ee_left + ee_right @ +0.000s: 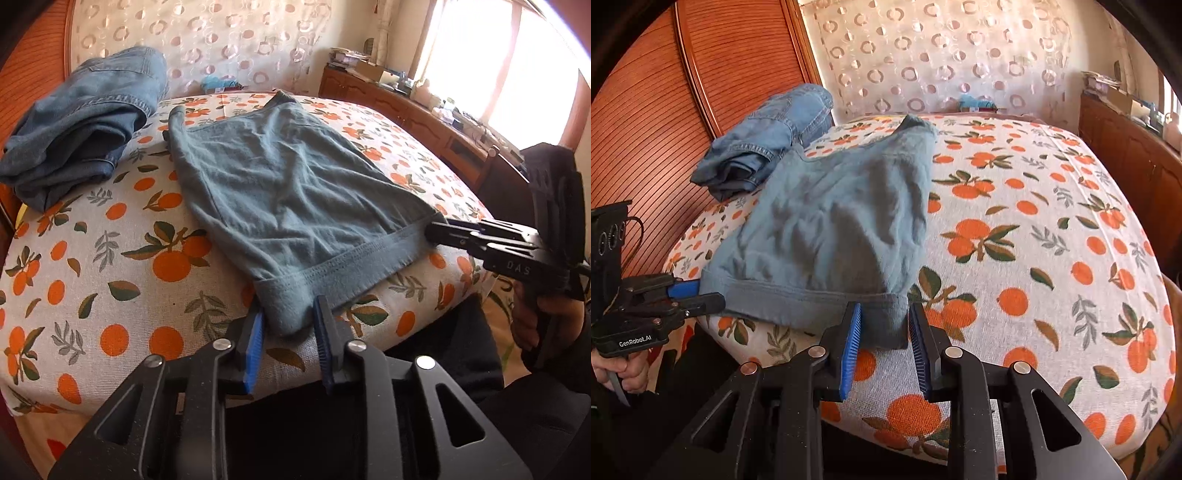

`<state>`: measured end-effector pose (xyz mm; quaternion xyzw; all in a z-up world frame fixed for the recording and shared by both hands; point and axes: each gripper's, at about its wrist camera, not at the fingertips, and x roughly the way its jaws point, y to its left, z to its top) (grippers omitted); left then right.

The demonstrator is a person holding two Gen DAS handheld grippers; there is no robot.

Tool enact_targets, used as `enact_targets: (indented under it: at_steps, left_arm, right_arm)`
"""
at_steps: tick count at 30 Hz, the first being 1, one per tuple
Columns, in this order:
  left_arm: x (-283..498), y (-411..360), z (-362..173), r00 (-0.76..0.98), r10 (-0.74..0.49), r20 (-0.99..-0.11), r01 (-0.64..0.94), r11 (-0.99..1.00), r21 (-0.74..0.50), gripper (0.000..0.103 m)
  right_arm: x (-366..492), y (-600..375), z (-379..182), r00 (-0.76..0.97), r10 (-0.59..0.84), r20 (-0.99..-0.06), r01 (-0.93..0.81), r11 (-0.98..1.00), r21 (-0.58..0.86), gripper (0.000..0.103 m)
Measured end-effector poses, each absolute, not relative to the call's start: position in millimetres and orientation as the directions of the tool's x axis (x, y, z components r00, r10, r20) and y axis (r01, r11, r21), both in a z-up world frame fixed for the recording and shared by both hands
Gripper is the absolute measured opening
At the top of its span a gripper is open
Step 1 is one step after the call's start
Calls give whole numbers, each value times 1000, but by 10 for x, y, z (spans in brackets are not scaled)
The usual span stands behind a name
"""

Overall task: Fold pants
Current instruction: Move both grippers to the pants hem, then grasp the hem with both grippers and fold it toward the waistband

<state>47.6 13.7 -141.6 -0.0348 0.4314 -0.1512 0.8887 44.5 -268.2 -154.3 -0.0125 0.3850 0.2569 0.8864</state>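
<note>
where both jaws stand spread at its hem corners, wrinkled grey-blue pants [295, 192] lie folded.

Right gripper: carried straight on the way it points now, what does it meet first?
Probably the grey-blue pants: their near hem corner already lies between the right gripper pads, so further travel would run into that fabric, then the orange-print bedsheet.

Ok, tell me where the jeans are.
The jeans lie bunched at the bed's far left corner, against the wooden headboard, just left of the grey-blue pants.
</note>
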Motion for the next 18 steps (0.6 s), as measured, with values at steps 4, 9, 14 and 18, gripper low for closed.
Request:
enact_targets:
  at_steps: [4,9,14,18]
  left_arm:
    - [468,143,-1416,582,-304,-754,243,950,-195,18]
    - [443,142,-1406,577,-310,-755,262,946,-189,15]
    - [398,163,-1391,567,-321,-759,265,943,-202,14]
    - [316,173,-1331,557,-338,-759,280,937,-211,12]
  right_arm:
    - [447,-2681,-1543,574,448,-685,-469,866,174,27]
    - [399,-2662,-1556,577,452,-681,-486,859,158,27]
    - [355,-2702,-1546,558,469,-685,-502,848,172,8]
    - [267,-2749,-1450,544,512,-665,-531,824,199,6]
